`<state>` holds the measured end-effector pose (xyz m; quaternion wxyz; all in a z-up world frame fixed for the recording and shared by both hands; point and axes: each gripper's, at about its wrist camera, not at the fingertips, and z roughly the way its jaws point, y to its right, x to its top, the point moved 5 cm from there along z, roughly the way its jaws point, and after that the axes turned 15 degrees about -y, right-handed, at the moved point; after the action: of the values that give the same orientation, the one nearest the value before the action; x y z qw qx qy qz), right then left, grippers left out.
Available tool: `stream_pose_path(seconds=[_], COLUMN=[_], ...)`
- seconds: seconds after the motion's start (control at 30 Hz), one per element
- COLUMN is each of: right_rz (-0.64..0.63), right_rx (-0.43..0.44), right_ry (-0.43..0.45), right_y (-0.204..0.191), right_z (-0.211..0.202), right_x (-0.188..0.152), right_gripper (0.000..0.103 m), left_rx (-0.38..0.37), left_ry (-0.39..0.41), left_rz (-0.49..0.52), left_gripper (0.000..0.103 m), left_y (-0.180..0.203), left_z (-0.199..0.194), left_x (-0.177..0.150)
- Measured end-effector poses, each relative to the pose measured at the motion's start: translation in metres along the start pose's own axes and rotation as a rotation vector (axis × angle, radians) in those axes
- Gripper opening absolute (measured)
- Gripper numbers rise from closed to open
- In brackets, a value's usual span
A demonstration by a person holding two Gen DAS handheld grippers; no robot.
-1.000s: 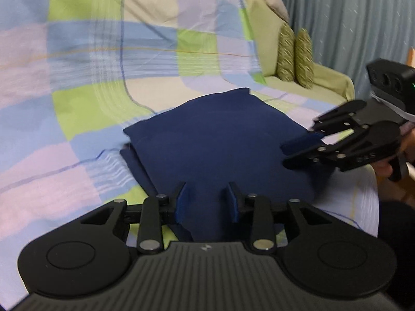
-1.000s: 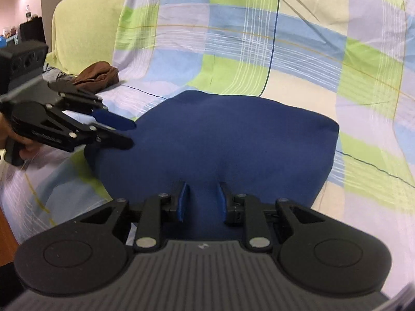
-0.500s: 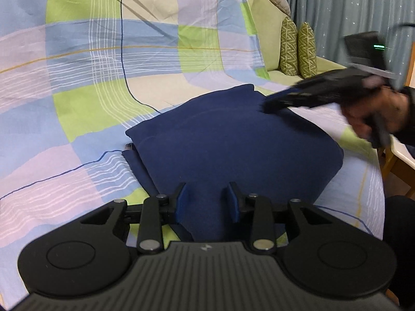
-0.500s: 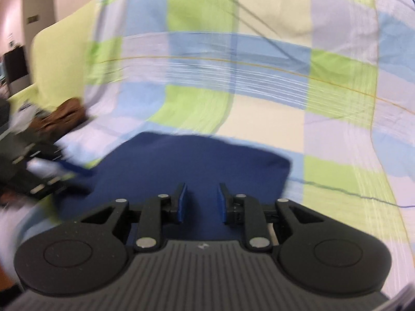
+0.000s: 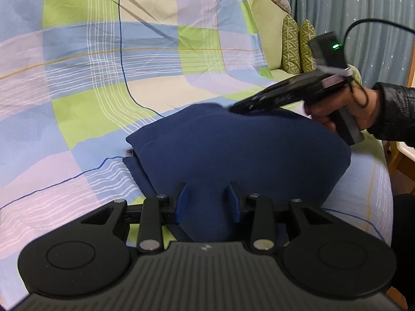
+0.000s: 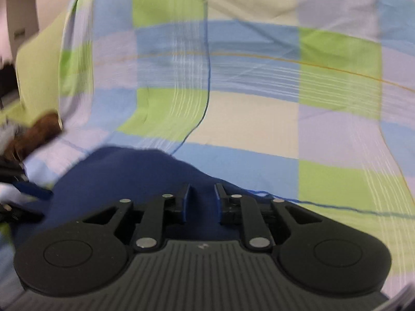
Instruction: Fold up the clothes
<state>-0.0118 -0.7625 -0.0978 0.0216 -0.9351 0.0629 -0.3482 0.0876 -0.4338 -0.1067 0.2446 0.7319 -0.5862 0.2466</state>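
Folding is looking close to finished here, as far as I can judge: the navy garment (image 5: 233,155) is lying as a compact, layered rectangle on the sofa's checked cover (image 5: 103,77), with a lower layer peeking out along its left edge. Nearest the left wrist camera, the left gripper (image 5: 207,202) is sitting with its blue pads apart over the garment's near edge, the cloth showing between them without being pinched. Beyond it, the right gripper (image 5: 241,107) is reaching across the far edge of the garment; from this side-on, blurred view I cannot tell its state, but the right wrist view is showing the jaws standing apart with nothing between them. There it (image 6: 201,200) is hovering over the garment's (image 6: 116,176) far corner, and the picture is smeared by motion.

Next, I would expect either a smoothing pass over the top layer or one more fold, which would be asking both grippers to pinch matching corners evenly so the layers are not sliding apart.

Farther off, two patterned cushions (image 5: 298,46) are standing upright against the sofa's arm, before a blue curtain (image 5: 363,7).
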Motion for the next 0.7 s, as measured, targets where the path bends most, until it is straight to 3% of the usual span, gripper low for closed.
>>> stream_pose_path(seconds=[0.13,0.23,0.33,0.4,0.5,0.53,0.7], right_rz=[0.078,0.076,0.060,0.042,-0.001,-0.012,0.086], right_rx=[0.015,-0.069,-0.105,-0.059,-0.033,-0.035,-0.054], right_ry=[-0.018,0.000,0.039,0.065,-0.015,-0.090,-0.106], right_y=[0.016,0.015,0.006,-0.010,-0.029,-0.035,-0.038], right_z=[0.011,-0.006,-0.041,-0.072,-0.077,-0.072,-0.092], right_x=[0.005,0.004,-0.005,-0.021,-0.045,-0.058,-0.061], right_gripper=[0.009,0.010,0.023,0.031,0.045,0.045,0.046], left_rx=[0.014,0.037,0.073,0.079,0.074,0.074,0.111], left_ry=[-0.007,-0.016,-0.010,-0.002,-0.035,-0.043,-0.044], left_rz=[0.004,0.020,0.031,0.045,0.059,0.061,0.095], left_gripper=[0.042,0.045,0.049,0.050,0.050,0.050,0.051], left_y=[0.001,0.004,0.008,0.014,0.025,0.028,0.044], left_z=[-0.003,-0.008,-0.021,-0.031,-0.036,-0.037,-0.056], left_x=[0.002,0.004,0.004,0.000,-0.013,-0.016,-0.022])
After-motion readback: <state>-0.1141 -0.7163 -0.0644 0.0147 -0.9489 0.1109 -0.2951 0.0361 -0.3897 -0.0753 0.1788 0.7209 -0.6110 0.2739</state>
